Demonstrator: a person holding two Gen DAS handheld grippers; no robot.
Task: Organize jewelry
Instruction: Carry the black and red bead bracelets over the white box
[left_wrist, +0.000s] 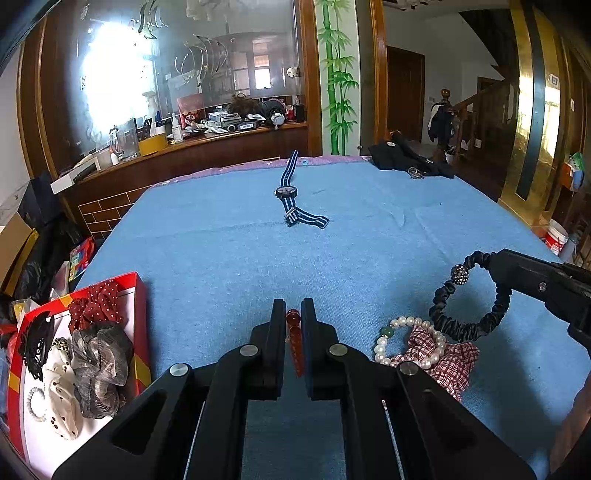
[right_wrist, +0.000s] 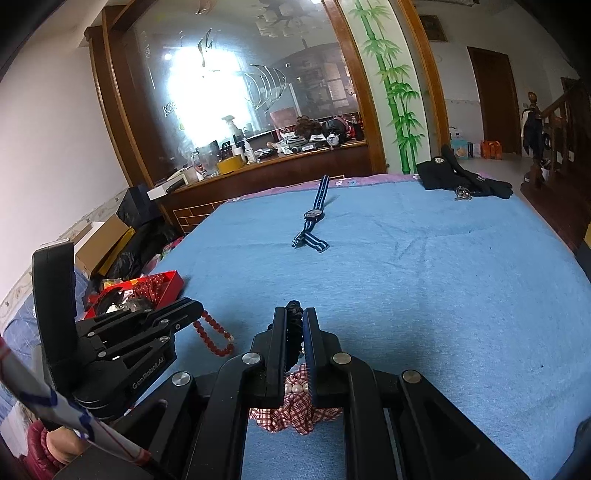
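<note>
My left gripper (left_wrist: 293, 314) is shut on a red bead bracelet (left_wrist: 295, 343), which hangs just above the blue blanket; from the right wrist view the left gripper (right_wrist: 194, 306) holds those red beads (right_wrist: 214, 338) in a loop. My right gripper (right_wrist: 294, 317) is shut on a black hair tie (right_wrist: 294, 325). In the left wrist view the right gripper (left_wrist: 496, 264) holds up that ring-shaped tie (left_wrist: 467, 325), which has a sparkly ball. Under it lie a pearl bracelet (left_wrist: 406, 345) and a red plaid scrunchie (left_wrist: 456, 363). A red box (left_wrist: 142, 325) at the left holds several scrunchies and clips.
A watch with a blue striped strap (left_wrist: 291, 192) lies far out on the blanket (left_wrist: 221, 258). At the far right corner are a black garment (right_wrist: 461, 177) and keys (right_wrist: 461, 194). Beyond the blanket's far edge runs a cluttered wooden counter (left_wrist: 207, 147). Boxes stand on the floor to the left.
</note>
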